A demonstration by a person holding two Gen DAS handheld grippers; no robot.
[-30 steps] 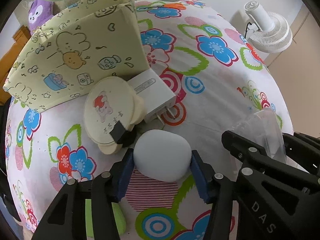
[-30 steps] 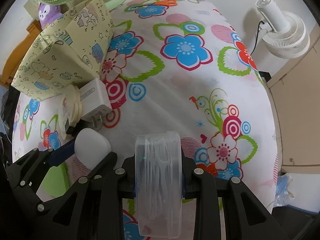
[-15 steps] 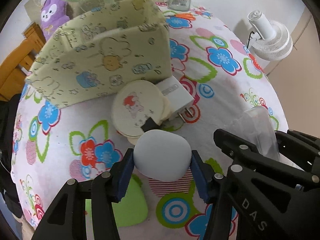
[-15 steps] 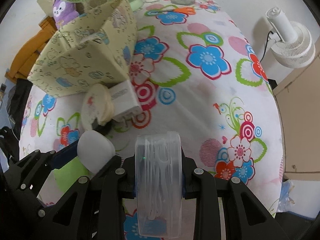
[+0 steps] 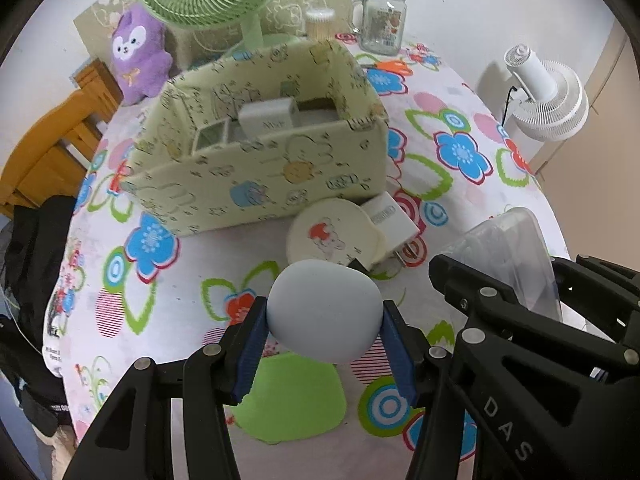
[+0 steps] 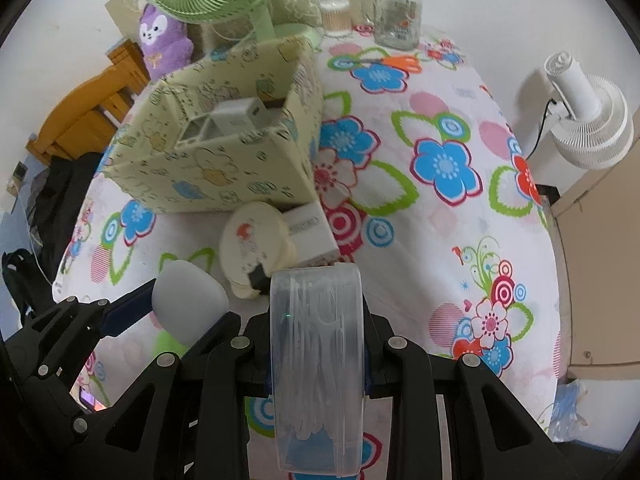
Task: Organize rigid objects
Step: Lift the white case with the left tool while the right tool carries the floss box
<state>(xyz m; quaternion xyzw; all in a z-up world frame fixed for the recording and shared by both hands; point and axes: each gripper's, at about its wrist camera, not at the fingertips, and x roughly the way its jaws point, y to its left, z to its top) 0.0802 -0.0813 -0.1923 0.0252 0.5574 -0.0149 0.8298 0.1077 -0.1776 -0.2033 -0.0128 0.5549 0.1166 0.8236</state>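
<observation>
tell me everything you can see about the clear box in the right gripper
The clear box is a narrow see-through plastic case with rounded corners, full of thin white picks that look like floss picks. It stands on edge, clamped between the pads of the right gripper, lifted above the flowered tablecloth. Nothing else touches it.

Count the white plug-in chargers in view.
2. One charger sits inside the patterned storage box; another charger lies on the tablecloth beside the round cream case. The box may hide more.

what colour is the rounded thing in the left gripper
Pale grey-blue rounded case, plain, no pattern; clearest in the left wrist view.
</observation>
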